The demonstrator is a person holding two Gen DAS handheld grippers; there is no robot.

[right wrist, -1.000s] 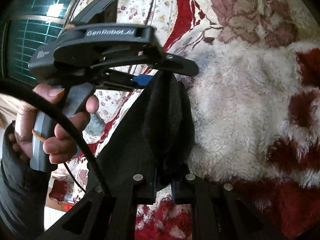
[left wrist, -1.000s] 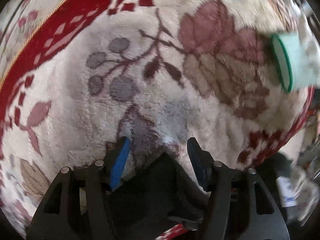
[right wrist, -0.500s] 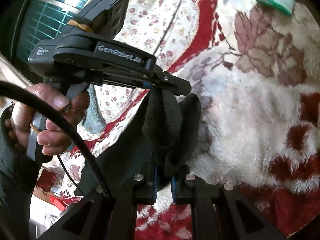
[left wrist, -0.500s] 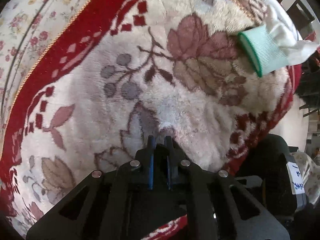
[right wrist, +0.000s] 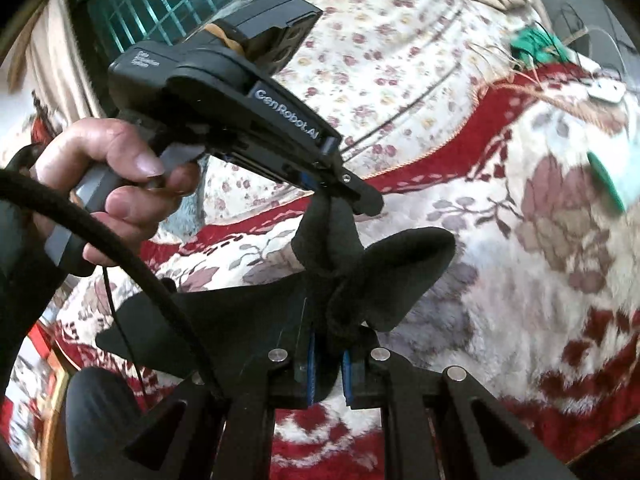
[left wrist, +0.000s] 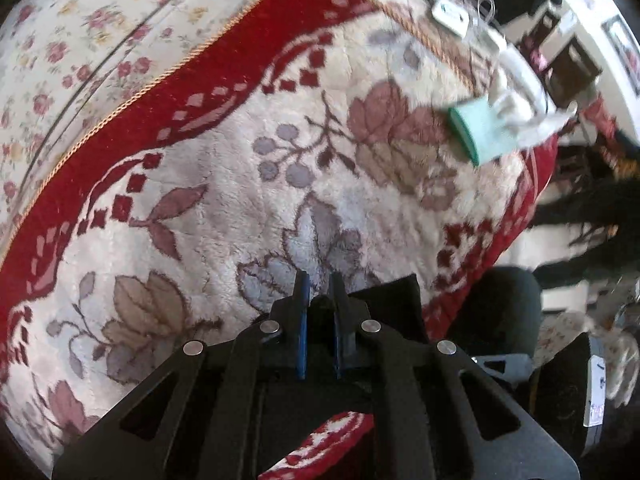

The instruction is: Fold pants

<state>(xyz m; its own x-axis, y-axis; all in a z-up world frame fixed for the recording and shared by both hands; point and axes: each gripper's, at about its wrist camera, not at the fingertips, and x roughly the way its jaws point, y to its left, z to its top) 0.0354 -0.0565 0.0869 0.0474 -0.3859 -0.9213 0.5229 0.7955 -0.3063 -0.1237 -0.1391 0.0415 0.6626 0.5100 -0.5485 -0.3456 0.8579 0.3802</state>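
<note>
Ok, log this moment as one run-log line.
left claw: shut on black pants | right claw: shut on black pants | pants: lifted, hanging between both claws above floral blanket | fold: not yet done

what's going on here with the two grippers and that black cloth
A person holds a handheld gripper in each hand, folding black fabric pants over a plush red and cream floral blanket. The left gripper is shut on one bunch of the cloth, the right gripper on another, and the pants hang raised between them. A mint green ribbed cloth lies further off on the blanket.
</note>
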